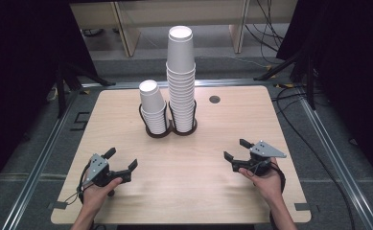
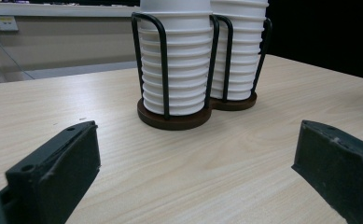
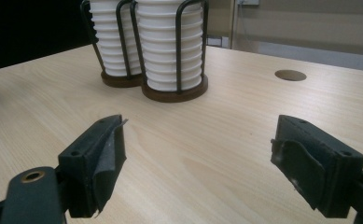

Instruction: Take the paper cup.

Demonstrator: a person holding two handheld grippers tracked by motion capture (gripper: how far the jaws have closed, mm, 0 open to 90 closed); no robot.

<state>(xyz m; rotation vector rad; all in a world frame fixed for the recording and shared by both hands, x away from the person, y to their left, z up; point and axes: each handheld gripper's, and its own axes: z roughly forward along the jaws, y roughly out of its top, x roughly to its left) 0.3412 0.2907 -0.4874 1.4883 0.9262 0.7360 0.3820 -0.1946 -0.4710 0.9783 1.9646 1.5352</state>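
Paper cup stacks stand upright in their wire holder, straight ahead between left gripper and right gripper, both spread wide, equally near.

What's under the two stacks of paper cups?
Each stack sits in a black wire holder on a round dark brown base, and the two bases touch. The cups cover the tops of the bases, so nothing there can be seen.

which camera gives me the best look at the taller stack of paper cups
The high view: the taller stack shows whole there, from open top cup to wire holder. The left gripper view shows its lower part, half hidden behind the shorter stack. The right gripper view shows its lower cups close up, top cut off.
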